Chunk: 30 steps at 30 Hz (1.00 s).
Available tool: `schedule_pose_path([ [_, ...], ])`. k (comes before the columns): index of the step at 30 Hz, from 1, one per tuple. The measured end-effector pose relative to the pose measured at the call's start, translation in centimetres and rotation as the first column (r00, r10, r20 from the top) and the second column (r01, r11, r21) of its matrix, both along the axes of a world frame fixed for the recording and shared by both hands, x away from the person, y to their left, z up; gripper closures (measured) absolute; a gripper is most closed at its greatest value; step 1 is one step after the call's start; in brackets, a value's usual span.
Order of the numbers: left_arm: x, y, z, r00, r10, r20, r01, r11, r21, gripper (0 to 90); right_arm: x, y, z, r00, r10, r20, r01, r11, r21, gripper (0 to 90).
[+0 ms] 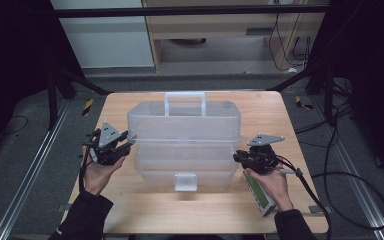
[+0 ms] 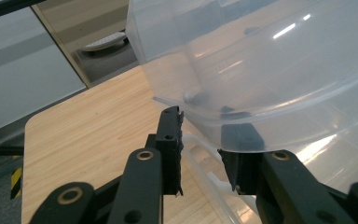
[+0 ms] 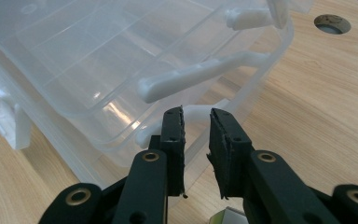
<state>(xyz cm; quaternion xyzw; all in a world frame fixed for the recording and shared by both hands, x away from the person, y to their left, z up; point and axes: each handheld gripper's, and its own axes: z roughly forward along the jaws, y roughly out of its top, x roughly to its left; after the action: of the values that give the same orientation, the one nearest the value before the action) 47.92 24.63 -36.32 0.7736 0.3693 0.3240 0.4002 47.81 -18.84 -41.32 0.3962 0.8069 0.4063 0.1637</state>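
Note:
A clear plastic tiered box (image 1: 185, 125) with a white handle (image 1: 185, 102) stands mid-table. My left gripper (image 1: 128, 142) is at its left end. In the left gripper view the upper tier's corner (image 2: 261, 60) lies between the jaws of that gripper (image 2: 204, 126). One pad tip touches the lip and the other jaw shows through the plastic, so whether they press is unclear. My right gripper (image 1: 237, 157) is at the box's right end. Its jaws (image 3: 196, 112) stand narrowly apart, with a white hinge arm (image 3: 191, 77) just past them and nothing pinched.
A green-and-white flat device (image 1: 259, 192) lies under the right hand near the table's front right. The box's white latch (image 1: 185, 181) faces the front edge. A round hole (image 3: 332, 23) is in the wooden tabletop (image 1: 145, 205). Cables (image 1: 350, 175) trail on the floor at right.

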Motion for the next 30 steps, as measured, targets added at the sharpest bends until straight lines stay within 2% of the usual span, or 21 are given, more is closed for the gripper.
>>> schedule_pose_path([
  [4, 0.3, -0.1, 0.3, 0.9999, 0.001, 0.016, -0.001, 1.0, -0.002, 69.7, 0.0, 0.0, 0.0, 1.0, -0.001, 0.003, 0.001, 1.0, -0.003, 76.0],
  [7, 0.4, -0.1, 0.5, 0.9999, 0.013, 0.0, -0.013, 0.9997, -0.019, 70.1, 0.0, 0.0, 0.0, 1.0, 0.001, 0.005, -0.001, 1.0, -0.005, 76.0],
  [9, 0.5, -0.2, 0.7, 0.9999, 0.015, 0.002, -0.015, 0.9997, -0.017, 70.3, 0.0, 0.0, 0.0, 1.0, 0.001, 0.005, -0.001, 1.0, -0.006, 76.1],
  [19, 1.3, -0.1, 1.5, 0.9995, 0.031, -0.003, -0.031, 0.9977, -0.06, 71.5, -0.1, 0.0, 0.0, 1.0, 0.001, 0.008, -0.001, 1.0, -0.01, 76.3],
  [24, 1.7, -0.2, 1.9, 0.9994, 0.036, 0.001, -0.036, 0.9979, -0.053, 72.4, -0.1, 0.0, 0.0, 1.0, -0.002, 0.004, 0.002, 1.0, -0.008, 76.4],
  [30, 2.1, -0.2, 2.3, 0.9991, 0.043, 0.002, -0.043, 0.9967, -0.069, 73.1, -0.1, 0.0, 0.0, 1.0, -0.001, 0.009, 0.001, 1.0, -0.008, 76.5],
])
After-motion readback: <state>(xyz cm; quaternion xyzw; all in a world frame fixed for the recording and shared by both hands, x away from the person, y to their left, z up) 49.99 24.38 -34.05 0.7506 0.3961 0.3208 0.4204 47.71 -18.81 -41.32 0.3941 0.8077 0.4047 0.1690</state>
